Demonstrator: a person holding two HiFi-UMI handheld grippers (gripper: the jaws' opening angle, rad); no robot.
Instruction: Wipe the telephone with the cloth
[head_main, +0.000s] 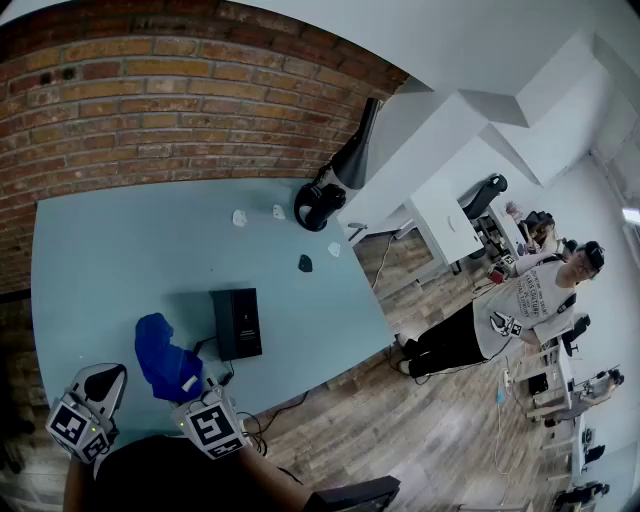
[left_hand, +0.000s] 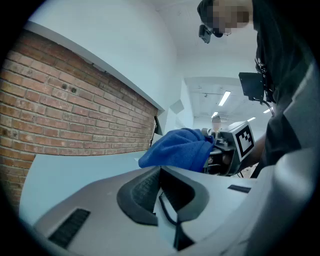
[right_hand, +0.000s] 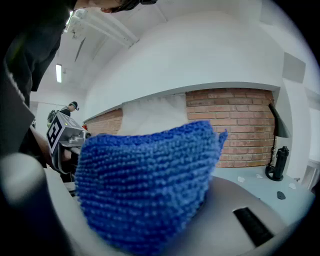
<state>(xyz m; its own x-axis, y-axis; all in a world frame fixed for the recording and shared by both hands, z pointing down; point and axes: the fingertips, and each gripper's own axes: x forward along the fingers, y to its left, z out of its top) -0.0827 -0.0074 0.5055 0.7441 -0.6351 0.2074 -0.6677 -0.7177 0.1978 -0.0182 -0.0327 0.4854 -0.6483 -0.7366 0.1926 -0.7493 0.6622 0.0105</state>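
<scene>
at lower left of the head view, right tongs (head_main: 193, 388) clench the blue cloth (head_main: 160, 350) just beside the black phone (head_main: 236, 322) on the surface (head_main: 120, 250); left tongs (head_main: 100, 385) are pressed together.

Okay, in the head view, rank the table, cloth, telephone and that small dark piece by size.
Table largest; then cloth and telephone, about alike, the cloth nearer the camera; small dark piece smallest.
</scene>
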